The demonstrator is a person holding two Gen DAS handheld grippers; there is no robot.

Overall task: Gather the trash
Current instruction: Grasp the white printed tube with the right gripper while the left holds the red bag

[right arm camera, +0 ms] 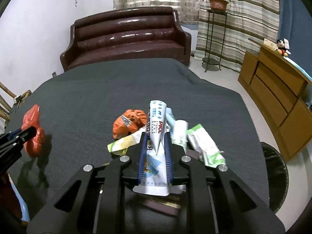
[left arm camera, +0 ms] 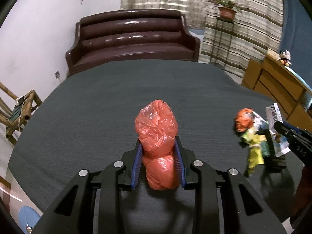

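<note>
Above the dark grey cloth-covered table [left arm camera: 109,97], both tongs hold trash. The left gripper [left arm camera: 158,146] has its blue-padded fingers [left arm camera: 137,156] pinching a crumpled red plastic bag [left arm camera: 157,128] around its waist, the bag's long axis running straight forward along the fingers, its puffed end sticking out past the tips. The right gripper [right arm camera: 155,144] is pressed onto a white printed paper wrapper [right arm camera: 157,120] rolled to a cone, also lying lengthwise between the pads, with its wide end back toward the camera.

Loose trash sits right beside the right gripper: a crumpled orange foil wrapper [right arm camera: 129,122] just left of its tips, a yellow-green packet [right arm camera: 121,144] under that, and white-and-green sachets [right arm camera: 204,146] to the right. From the left wrist view this cluster lies well off to the right, so the right hand is clearly nearer to it. I see no bin for certain; a dark round shape [right arm camera: 276,175] at the table's right edge may be one, which would again favour the right hand.
</note>
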